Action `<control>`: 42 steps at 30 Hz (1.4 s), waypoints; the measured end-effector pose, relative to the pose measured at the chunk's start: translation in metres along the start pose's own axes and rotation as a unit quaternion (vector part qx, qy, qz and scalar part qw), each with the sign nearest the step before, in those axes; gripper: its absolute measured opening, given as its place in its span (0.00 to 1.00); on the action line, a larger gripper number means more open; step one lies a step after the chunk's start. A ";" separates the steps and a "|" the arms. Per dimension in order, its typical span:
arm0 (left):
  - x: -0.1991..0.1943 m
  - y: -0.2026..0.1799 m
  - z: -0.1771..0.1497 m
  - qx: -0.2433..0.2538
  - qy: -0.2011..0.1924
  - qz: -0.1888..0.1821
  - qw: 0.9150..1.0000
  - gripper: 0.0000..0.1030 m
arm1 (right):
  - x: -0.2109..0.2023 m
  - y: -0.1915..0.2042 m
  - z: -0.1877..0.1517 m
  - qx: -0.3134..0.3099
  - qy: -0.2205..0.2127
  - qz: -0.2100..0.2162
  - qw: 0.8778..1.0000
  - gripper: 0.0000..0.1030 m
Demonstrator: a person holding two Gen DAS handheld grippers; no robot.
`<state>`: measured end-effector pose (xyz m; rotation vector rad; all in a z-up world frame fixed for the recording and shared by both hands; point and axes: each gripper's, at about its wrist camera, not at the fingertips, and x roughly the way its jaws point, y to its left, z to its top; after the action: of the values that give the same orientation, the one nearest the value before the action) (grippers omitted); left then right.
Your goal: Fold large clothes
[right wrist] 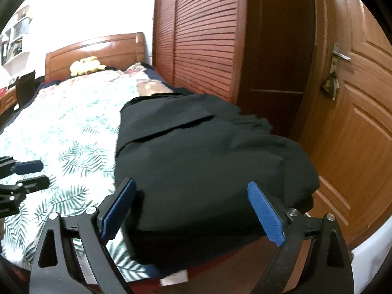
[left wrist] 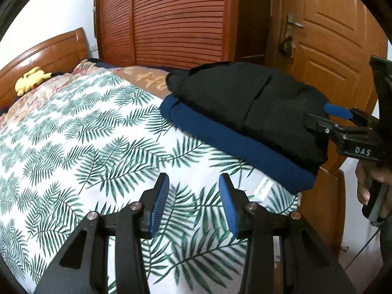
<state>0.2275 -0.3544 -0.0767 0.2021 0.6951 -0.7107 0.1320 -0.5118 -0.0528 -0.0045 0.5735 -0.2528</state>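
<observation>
A folded black garment [left wrist: 257, 107] lies on top of a folded navy blue garment [left wrist: 235, 144] at the right corner of the bed. It fills the middle of the right wrist view [right wrist: 201, 152]. My left gripper [left wrist: 193, 203] is open and empty, hovering over the leaf-print bedspread [left wrist: 85, 134] left of the stack. My right gripper [right wrist: 191, 210] is open wide, its fingers either side of the black garment's near edge, gripping nothing. It shows at the stack's right end in the left wrist view [left wrist: 343, 115].
A wooden headboard [left wrist: 49, 54] with a yellow plush toy [left wrist: 30, 79] is at the far end. A slatted wardrobe [left wrist: 171, 19] and a wooden door [left wrist: 330, 36] stand close behind the stack. The bed's wooden footboard corner [left wrist: 325, 196] is at right.
</observation>
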 end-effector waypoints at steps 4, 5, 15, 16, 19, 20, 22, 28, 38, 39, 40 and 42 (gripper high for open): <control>-0.003 0.017 -0.011 -0.012 0.002 0.013 1.000 0.40 | 0.001 0.021 -0.002 -0.009 -0.010 -0.025 1.000 0.93; -0.005 0.024 -0.014 -0.017 0.003 0.017 1.000 0.40 | -0.005 0.024 -0.001 -0.006 -0.027 -0.036 0.999 0.92; -0.045 0.090 -0.042 -0.061 -0.013 0.064 0.996 0.40 | -0.014 0.063 0.020 0.004 -0.055 -0.006 0.998 0.92; -0.051 0.098 -0.045 -0.065 -0.016 0.071 0.995 0.40 | -0.014 0.069 0.020 0.002 -0.056 -0.003 0.998 0.92; -0.070 0.119 -0.056 -0.081 -0.024 0.094 0.992 0.40 | -0.015 0.092 0.023 -0.010 -0.060 0.014 0.998 0.92; -0.076 0.126 -0.060 -0.086 -0.025 0.102 0.991 0.40 | -0.015 0.104 0.024 -0.014 -0.058 0.026 0.998 0.92; -0.092 0.142 -0.071 -0.099 -0.027 0.120 0.987 0.40 | -0.015 0.124 0.025 -0.022 -0.059 0.044 0.997 0.92; -0.134 0.175 -0.101 -0.135 -0.030 0.176 0.975 0.40 | -0.010 0.192 0.022 -0.041 -0.046 0.115 0.992 0.92; -0.215 0.197 -0.144 -0.193 -0.056 0.257 0.945 0.40 | -0.038 0.301 0.004 -0.088 -0.031 0.237 0.967 0.92; -0.222 0.197 -0.146 -0.196 -0.058 0.264 0.943 0.40 | -0.043 0.307 0.005 -0.089 -0.033 0.245 0.965 0.92; -0.232 0.199 -0.149 -0.199 -0.061 0.273 0.939 0.40 | -0.049 0.313 0.006 -0.089 -0.037 0.254 0.962 0.92; -0.252 0.199 -0.153 -0.204 -0.070 0.288 0.933 0.41 | -0.059 0.321 0.010 -0.089 -0.042 0.267 0.959 0.92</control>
<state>0.1420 -0.0107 -0.0415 -0.0317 0.5910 -0.0100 0.1652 -0.1872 -0.0364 -0.0337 0.4921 0.3253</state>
